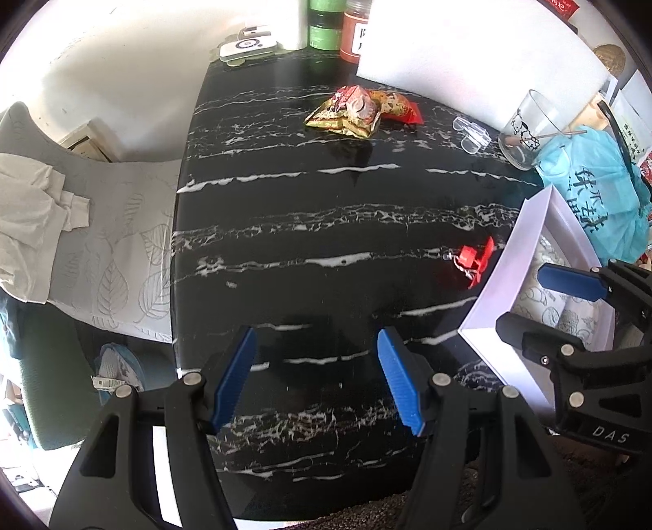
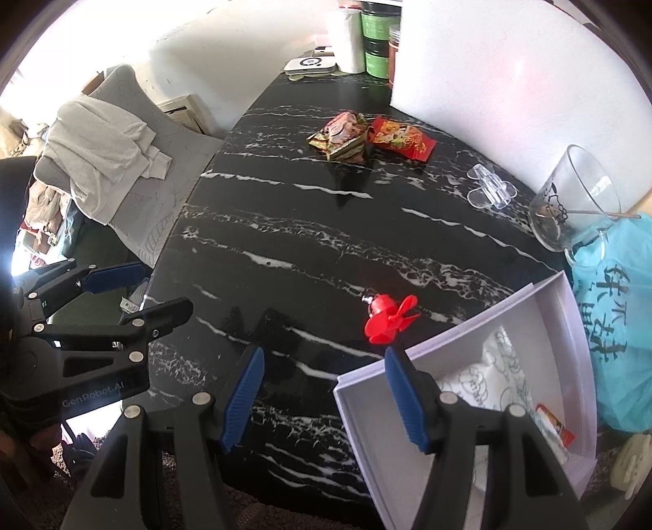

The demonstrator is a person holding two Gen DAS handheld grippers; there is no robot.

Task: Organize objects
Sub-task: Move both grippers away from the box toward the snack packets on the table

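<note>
My left gripper hangs open over the black marble table, with nothing between its blue pads. My right gripper is open too and holds nothing, at the near corner of a white box. A small red plastic piece with a metal ring lies on the table just beyond the right gripper, next to the box's left wall. Two snack packets lie at the far side. A clear plastic clip lies near a tilted drinking glass. The box holds a patterned packet and a red-ended item.
A light blue plastic bag sits right of the box. Jars, a paper roll and a white device stand at the table's far end against the wall. A grey chair with pale cloth stands left of the table.
</note>
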